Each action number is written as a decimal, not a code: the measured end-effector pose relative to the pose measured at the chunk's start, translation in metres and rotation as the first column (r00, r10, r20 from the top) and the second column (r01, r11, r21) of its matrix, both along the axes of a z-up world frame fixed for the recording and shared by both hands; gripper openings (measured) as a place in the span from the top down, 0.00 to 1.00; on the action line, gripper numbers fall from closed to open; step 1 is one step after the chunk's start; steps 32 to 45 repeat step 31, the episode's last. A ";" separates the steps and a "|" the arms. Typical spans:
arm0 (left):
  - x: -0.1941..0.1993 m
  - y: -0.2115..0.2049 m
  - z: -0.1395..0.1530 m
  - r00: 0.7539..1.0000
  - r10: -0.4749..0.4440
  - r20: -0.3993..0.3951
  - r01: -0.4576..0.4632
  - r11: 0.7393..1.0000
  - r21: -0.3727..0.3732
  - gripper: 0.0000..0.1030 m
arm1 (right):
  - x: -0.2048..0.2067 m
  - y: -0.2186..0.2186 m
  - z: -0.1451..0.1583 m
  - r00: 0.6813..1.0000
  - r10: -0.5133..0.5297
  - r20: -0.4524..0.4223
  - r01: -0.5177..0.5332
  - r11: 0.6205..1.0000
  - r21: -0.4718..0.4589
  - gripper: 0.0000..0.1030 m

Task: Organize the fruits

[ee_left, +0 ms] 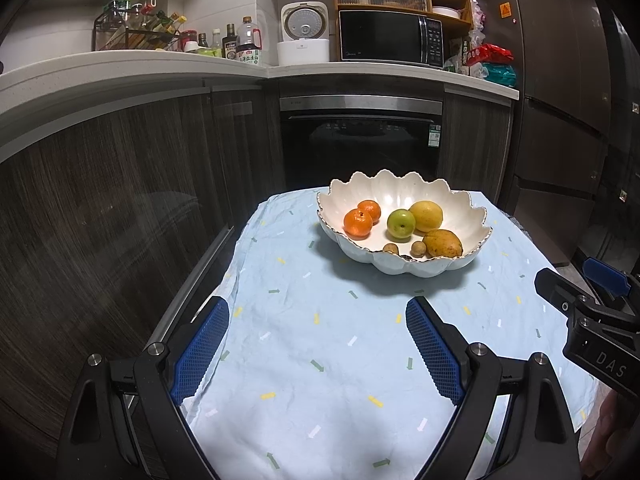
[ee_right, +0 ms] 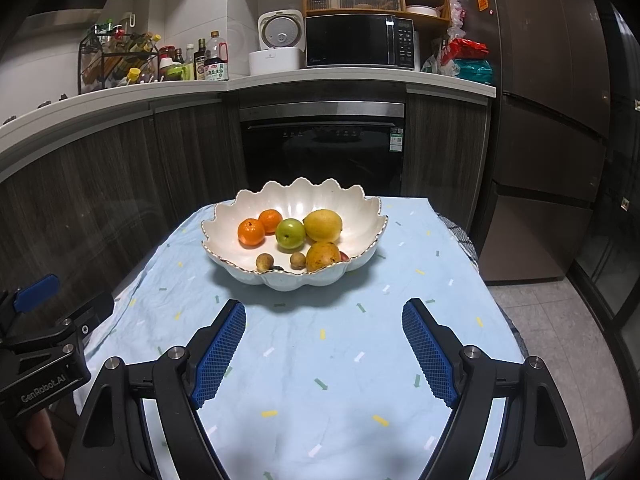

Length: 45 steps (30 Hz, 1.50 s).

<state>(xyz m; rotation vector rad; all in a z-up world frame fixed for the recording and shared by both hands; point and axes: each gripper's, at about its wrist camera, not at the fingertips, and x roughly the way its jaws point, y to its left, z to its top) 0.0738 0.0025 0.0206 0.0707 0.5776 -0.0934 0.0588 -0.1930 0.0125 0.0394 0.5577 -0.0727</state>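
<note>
Left gripper (ee_left: 318,340), marked "GenRobot.AI", and right gripper (ee_right: 324,344), marked "DAS", hover with fingers apart and empty; the fruit bowl (ee_right: 224,224) sits near the table's far edge.

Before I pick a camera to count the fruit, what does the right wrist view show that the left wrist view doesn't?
Only the right wrist view shows a red fruit tucked behind the yellowish-brown fruit, plus tiled floor. Only the left wrist view shows the table's metal edge. Both show the bowl with two oranges, a green apple and a lemon, and both grippers open, holding nothing.

fruits (ee_right: 290,234): oranges, green, yellow; in scalloped white bowl (ee_right: 224,216)
</note>
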 end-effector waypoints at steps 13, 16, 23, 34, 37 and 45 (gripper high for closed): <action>0.002 0.003 0.000 1.000 0.009 -0.011 -0.009 1.000 0.006 0.12 | 0.000 0.000 0.000 1.000 0.000 0.000 0.000 1.000 0.000 0.21; 0.003 0.003 -0.001 1.000 0.008 -0.020 -0.008 1.000 0.001 0.12 | 0.000 0.000 0.000 1.000 0.001 0.000 -0.001 1.000 -0.001 0.21; 0.003 0.004 -0.001 1.000 0.013 -0.016 -0.013 1.000 -0.002 0.12 | 0.000 0.000 0.000 1.000 0.001 0.000 -0.001 1.000 0.000 0.21; 0.002 0.003 -0.002 1.000 0.013 -0.021 -0.013 1.000 -0.001 0.12 | 0.000 0.000 -0.001 1.000 0.001 -0.003 -0.001 1.000 0.003 0.21; 0.002 0.003 -0.002 1.000 0.013 -0.021 -0.013 1.000 -0.001 0.12 | 0.000 0.000 -0.001 1.000 0.001 -0.003 -0.001 1.000 0.003 0.21; 0.002 0.003 -0.002 1.000 0.013 -0.021 -0.013 1.000 -0.001 0.12 | 0.000 0.000 -0.001 1.000 0.001 -0.003 -0.001 1.000 0.003 0.21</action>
